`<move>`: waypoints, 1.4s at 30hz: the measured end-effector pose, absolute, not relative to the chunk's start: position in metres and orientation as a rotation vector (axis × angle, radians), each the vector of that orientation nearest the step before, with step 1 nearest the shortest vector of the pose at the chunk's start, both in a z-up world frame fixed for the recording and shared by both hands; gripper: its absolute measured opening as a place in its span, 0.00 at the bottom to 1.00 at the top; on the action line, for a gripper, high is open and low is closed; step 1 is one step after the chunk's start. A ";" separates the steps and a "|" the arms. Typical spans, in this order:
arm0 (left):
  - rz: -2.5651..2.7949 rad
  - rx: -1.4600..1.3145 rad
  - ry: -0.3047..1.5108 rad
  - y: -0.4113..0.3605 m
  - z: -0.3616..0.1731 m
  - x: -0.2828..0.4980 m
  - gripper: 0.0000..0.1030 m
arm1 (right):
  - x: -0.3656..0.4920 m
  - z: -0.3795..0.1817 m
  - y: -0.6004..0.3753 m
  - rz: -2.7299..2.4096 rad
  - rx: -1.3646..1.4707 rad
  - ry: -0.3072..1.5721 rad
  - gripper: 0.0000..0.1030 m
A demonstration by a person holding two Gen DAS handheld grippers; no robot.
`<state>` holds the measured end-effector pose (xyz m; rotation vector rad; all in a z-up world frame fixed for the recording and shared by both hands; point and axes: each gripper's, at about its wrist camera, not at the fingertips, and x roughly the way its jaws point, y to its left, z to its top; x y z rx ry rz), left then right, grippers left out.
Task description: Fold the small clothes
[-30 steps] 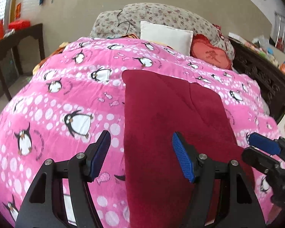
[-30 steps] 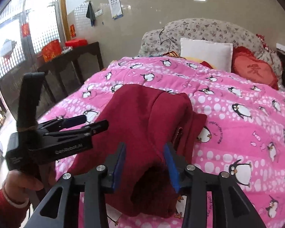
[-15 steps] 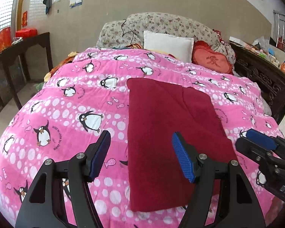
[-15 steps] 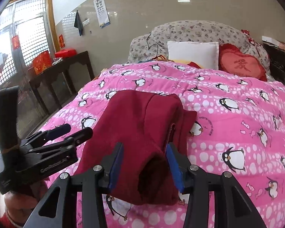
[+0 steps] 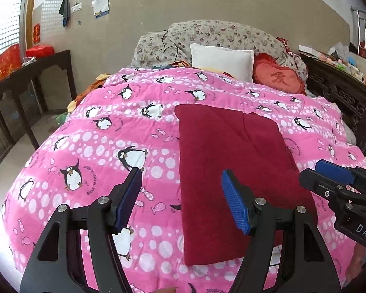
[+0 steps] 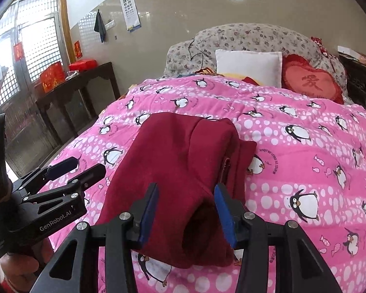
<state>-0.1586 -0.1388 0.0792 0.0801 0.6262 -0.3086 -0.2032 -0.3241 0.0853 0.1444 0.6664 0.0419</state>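
**Red top lies folded, both tongs let go**

The dark red fleece garment (image 5: 234, 171) sits as a long folded strip on the pink penguin-print quilt (image 5: 105, 146), nearer the foot of the bed, w/ its near end bunched into a thick roll right in front of the right gripper (image 6: 186, 213). A sec ago the left gripper (image 5: 180, 200) was low over the cloth; now it has drawn back and up, so more quilt shows. Its jaws gape wide, nothing between them. The right gripper's jaws have just been opening: cloth lies between the blue pads, but they stand off it, so released, not clenched. To my eye that means this fold is laid down and another pass or a tidy-up comes next.

Count: 1 red garment, 2 grippers, 1 quilt, 1 white square pillow (image 5: 222, 62), 1 red heart-shaped cushion (image 5: 279, 77).
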 end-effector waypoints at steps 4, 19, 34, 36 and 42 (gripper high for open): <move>-0.303 0.078 0.624 -0.139 0.079 -0.158 0.66 | -0.199 0.083 -0.320 0.048 0.136 0.675 0.44; -0.300 0.089 0.633 -0.141 0.072 -0.153 0.66 | -0.192 0.080 -0.318 0.047 0.137 0.687 0.44; -0.313 0.089 0.643 -0.147 0.069 -0.149 0.66 | -0.189 0.078 -0.320 0.050 0.144 0.697 0.44; -0.316 0.087 0.647 -0.148 0.069 -0.149 0.66 | -0.188 0.078 -0.320 0.051 0.144 0.698 0.44; -0.318 0.090 0.650 -0.150 0.067 -0.148 0.66 | -0.188 0.077 -0.322 0.048 0.153 0.699 0.44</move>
